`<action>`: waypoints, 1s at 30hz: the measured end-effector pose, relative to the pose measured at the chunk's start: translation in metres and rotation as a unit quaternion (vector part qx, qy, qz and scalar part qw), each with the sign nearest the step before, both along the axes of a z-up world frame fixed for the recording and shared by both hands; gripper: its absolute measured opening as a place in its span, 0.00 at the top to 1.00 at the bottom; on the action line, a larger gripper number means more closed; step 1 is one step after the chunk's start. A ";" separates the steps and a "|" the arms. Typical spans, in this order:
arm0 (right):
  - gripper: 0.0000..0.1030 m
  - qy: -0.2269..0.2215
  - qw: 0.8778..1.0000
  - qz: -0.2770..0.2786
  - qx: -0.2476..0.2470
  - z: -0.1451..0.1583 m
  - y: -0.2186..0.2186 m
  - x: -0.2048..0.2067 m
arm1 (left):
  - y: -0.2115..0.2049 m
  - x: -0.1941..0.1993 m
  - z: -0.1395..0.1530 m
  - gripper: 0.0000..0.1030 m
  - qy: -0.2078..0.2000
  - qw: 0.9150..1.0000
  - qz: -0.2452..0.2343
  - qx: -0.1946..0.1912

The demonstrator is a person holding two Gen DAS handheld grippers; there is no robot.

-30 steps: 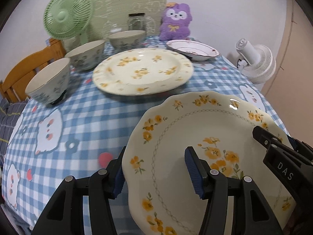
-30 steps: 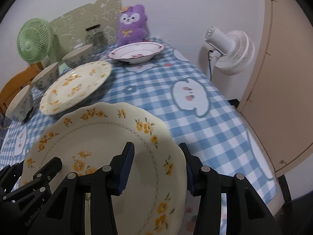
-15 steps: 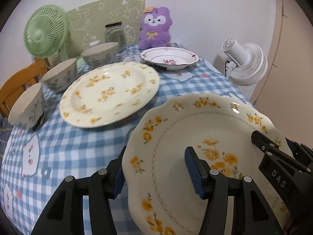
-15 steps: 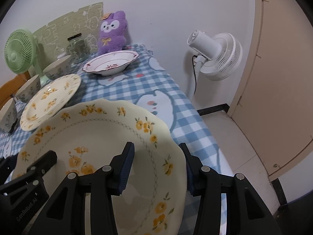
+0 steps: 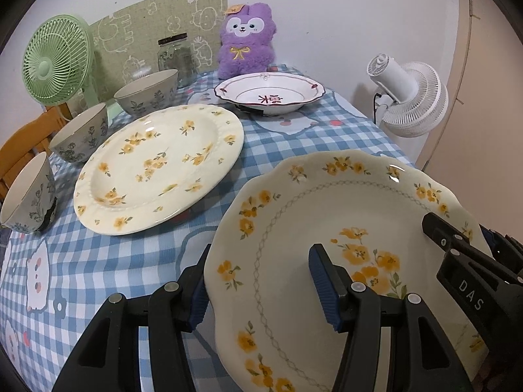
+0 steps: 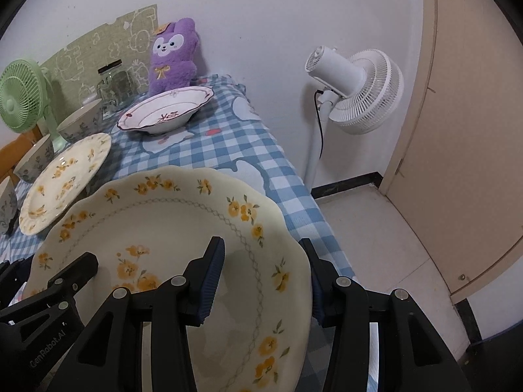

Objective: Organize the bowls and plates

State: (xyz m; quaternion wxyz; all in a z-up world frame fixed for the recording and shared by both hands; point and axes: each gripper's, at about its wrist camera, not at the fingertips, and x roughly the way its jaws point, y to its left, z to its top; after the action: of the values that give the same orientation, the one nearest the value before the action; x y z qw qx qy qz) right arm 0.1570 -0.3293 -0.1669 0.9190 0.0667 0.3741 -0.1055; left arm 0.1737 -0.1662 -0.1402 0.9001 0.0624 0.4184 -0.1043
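Note:
A scalloped cream plate [image 5: 343,215] with yellow flowers hangs above the table's near right corner, held by both grippers. My left gripper [image 5: 261,281] is shut on its left rim, one pad on the face and one outside the edge. My right gripper [image 6: 263,274] is shut on the right rim [image 6: 294,261] the same way. On the blue checked tablecloth [image 5: 98,261] lie a round cream flowered plate [image 5: 160,170], a white deep dish with a dark red rim [image 5: 268,93], and three grey floral bowls [image 5: 147,93] [image 5: 81,134] [image 5: 29,192] along the left.
At the back stand a green fan [image 5: 55,58], a glass jar [image 5: 176,58] and a purple plush toy [image 5: 245,42]. A white floor fan [image 6: 359,91] stands right of the table, with a beige door [image 6: 474,130] beyond. A wooden chair [image 5: 19,150] is at the left.
Both grippers have carried the scalloped plate to the right, toward the table's right edge. The dishes on the table have slid left in both views. Both grips are unchanged.

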 end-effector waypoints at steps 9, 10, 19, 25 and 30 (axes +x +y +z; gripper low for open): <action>0.50 0.004 1.000 0.012 0.011 -0.005 0.004 0.002 | 0.009 0.003 -0.005 0.43 0.027 0.999 0.006 -0.019; 0.50 0.004 1.000 0.012 0.010 -0.004 0.004 0.002 | 0.009 0.002 -0.005 0.42 0.029 0.999 0.003 -0.019; 0.46 0.004 0.999 0.029 0.019 -0.004 0.017 0.003 | 0.018 0.001 -0.005 0.35 0.032 0.999 0.015 -0.020; 0.44 0.012 0.999 0.019 0.044 -0.002 0.015 0.005 | 0.019 0.000 -0.005 0.32 0.032 0.999 0.006 -0.018; 0.25 0.013 0.998 0.023 0.051 0.002 0.024 0.002 | 0.018 -0.008 0.001 0.20 0.013 1.000 -0.011 -0.008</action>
State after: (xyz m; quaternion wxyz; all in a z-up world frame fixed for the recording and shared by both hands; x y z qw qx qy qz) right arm 0.1593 -0.3049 -0.1646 0.9115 0.1032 0.3927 -0.0656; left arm 0.1659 -0.1481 -0.1394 0.8939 0.0583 0.4283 -0.1189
